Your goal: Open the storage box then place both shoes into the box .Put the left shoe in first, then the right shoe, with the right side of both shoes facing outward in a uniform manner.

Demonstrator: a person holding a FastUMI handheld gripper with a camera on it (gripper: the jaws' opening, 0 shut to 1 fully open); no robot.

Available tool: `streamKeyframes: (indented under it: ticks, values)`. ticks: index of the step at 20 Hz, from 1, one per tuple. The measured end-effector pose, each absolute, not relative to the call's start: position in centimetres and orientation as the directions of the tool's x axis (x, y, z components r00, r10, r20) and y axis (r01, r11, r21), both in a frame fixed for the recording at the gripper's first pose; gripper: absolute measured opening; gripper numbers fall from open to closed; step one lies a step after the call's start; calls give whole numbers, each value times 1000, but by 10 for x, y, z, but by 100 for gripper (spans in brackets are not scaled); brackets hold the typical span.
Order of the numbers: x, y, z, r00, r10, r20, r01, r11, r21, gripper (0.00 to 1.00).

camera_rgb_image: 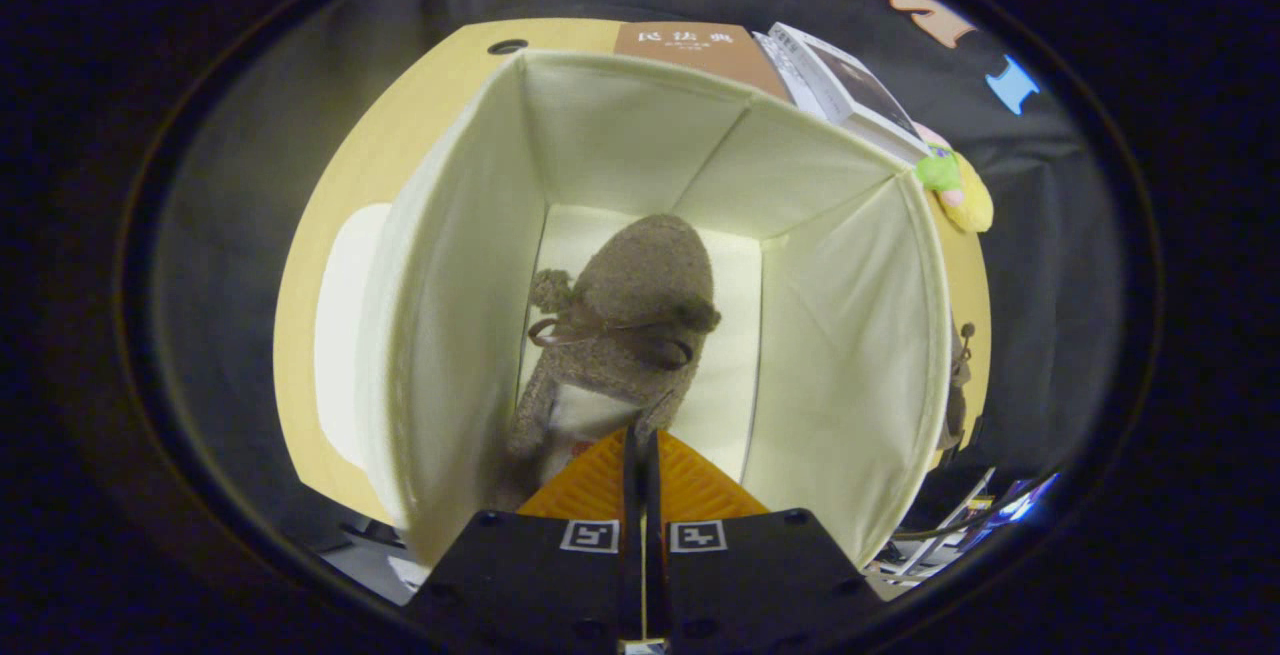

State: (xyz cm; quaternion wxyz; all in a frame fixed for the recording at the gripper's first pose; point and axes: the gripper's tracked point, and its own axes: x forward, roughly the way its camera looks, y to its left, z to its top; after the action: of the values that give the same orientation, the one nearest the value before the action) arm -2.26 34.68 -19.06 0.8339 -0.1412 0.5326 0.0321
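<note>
Gripper (640, 450) fingers nearly closed, pinching the shoe (625, 320) at heel rim, prob. Shoe inside box (440, 265), long axis along fingers, toe pointing away.

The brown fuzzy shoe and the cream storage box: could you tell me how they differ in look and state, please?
The brown fuzzy shoe is dark and fleecy, with a bow and pompoms; the storage box is pale, smooth fabric with creased walls. The shoe hangs toe-down inside the box, its rim pinched by the gripper; the box stands open on the yellow table. Both are soft textile.
</note>
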Motion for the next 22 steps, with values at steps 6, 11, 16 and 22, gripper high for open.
streamKeyframes:
  ticks: [6,11,16,22]
  values:
    - [-31,337,-194,441,5,-897,-199,976,-93,40]
    - [-42,318,-164,460,101,-882,-224,975,-6,92]
    - [-49,271,-127,517,103,-850,-195,981,1,100]
    - [-51,212,-88,594,66,-802,-150,988,-30,98]
